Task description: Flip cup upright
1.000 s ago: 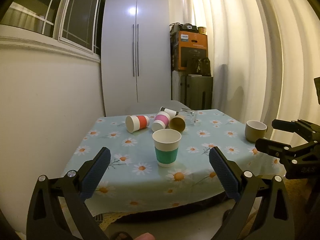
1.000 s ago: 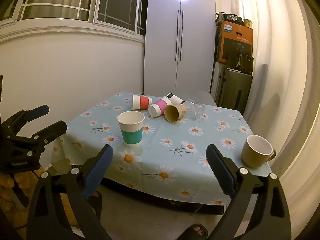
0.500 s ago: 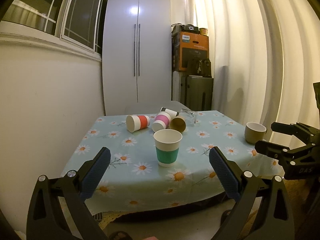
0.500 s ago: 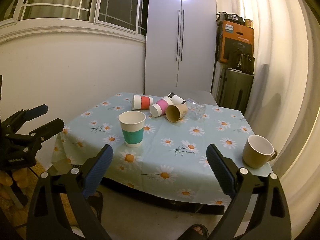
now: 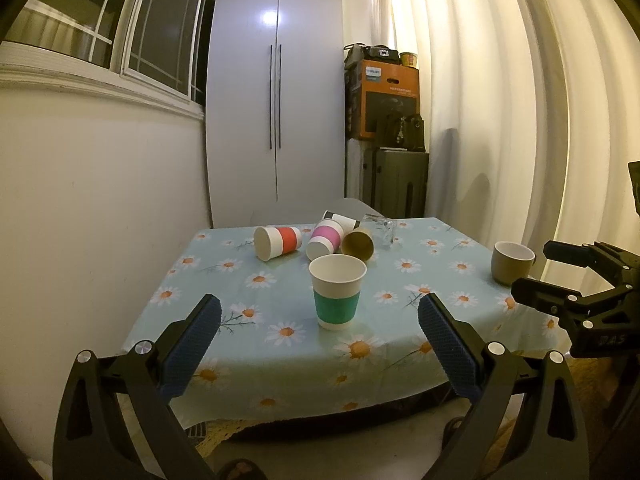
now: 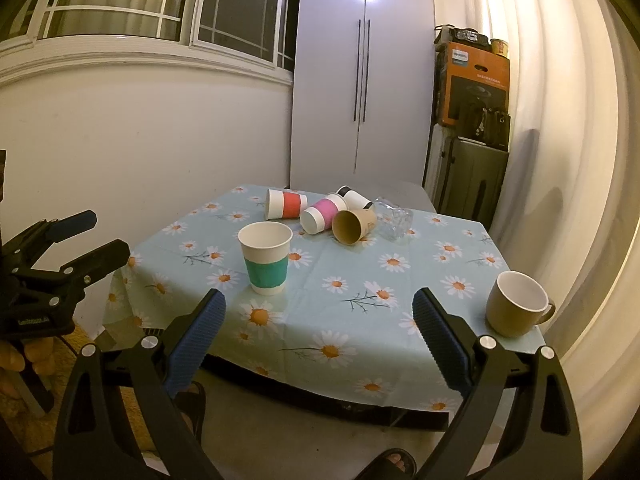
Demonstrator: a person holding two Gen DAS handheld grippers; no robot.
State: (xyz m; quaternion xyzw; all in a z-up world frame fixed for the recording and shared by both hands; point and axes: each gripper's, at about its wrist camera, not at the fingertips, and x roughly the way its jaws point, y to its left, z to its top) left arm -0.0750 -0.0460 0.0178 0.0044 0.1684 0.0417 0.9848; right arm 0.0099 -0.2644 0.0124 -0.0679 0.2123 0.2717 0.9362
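Green-banded white paper cup [image 5: 338, 291] seen upright on worktop [image 5: 436, 280] | red-banded paper cup [image 5: 277, 242] and others left lying | both grippers' fingers [image 5: 448, 340] spread apart, nothing held

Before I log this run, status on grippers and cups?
Left gripper and right gripper open, empty, short of the table. Green-banded cup upright; red-banded cup on its side. Path clear.

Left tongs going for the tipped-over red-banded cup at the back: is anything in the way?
Mostly clear. The upright green-banded cup stands nearer, slightly right of the line from the left tongs to the red-banded cup; approach from its left.
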